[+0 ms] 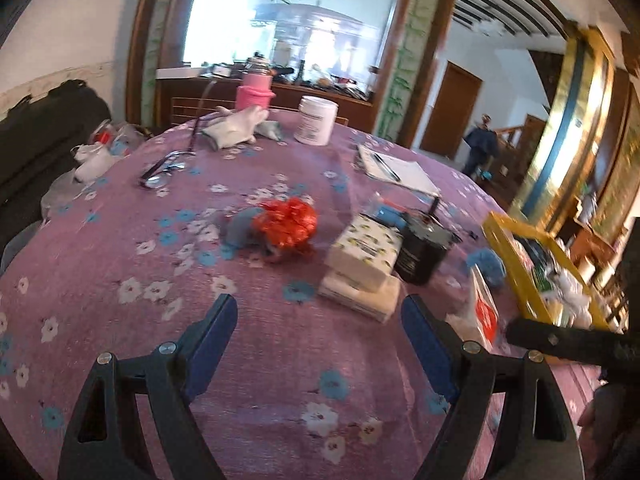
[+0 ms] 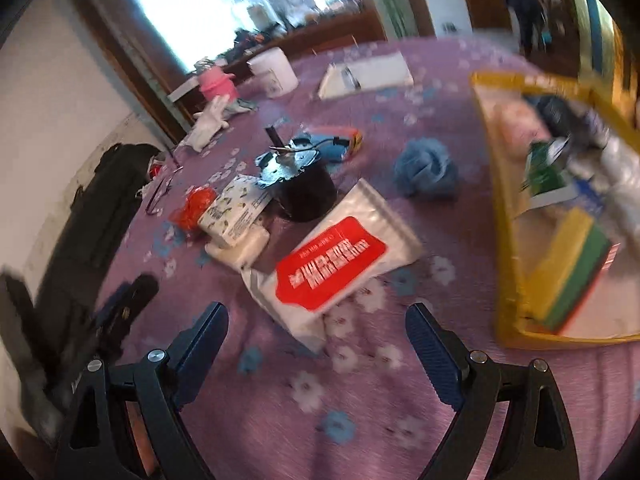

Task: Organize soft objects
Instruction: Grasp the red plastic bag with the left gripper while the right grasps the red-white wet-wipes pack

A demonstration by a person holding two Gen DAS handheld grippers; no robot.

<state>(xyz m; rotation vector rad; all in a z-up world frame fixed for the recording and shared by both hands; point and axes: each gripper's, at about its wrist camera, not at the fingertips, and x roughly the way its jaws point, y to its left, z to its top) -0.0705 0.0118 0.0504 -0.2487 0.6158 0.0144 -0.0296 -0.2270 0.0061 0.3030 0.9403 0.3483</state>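
Note:
Soft things lie scattered on a round table with a purple flowered cloth (image 1: 120, 248). A shiny red bow (image 1: 288, 224) rests against a grey-blue soft lump (image 1: 240, 232) mid-table. A blue bath puff (image 2: 426, 172) sits beside the yellow basket (image 2: 500, 200). A white pouch with a red label (image 2: 332, 264) lies just ahead of my right gripper (image 2: 318, 312), which is open and empty above the cloth. My left gripper (image 1: 320, 304) is also open with nothing between its fingers, short of two stacked tissue packs (image 1: 362, 258). White plush or cloth (image 1: 240, 126) lies at the far side.
A black jar (image 1: 424, 248), a white tub (image 1: 316, 120), a pink bottle (image 1: 254, 92), a notebook with a pen (image 1: 396, 170) and glasses (image 1: 160, 172) share the table. The basket holds a yellow-green sponge (image 2: 572, 264) and packets. A black bag (image 2: 108, 200) stands off the table's left.

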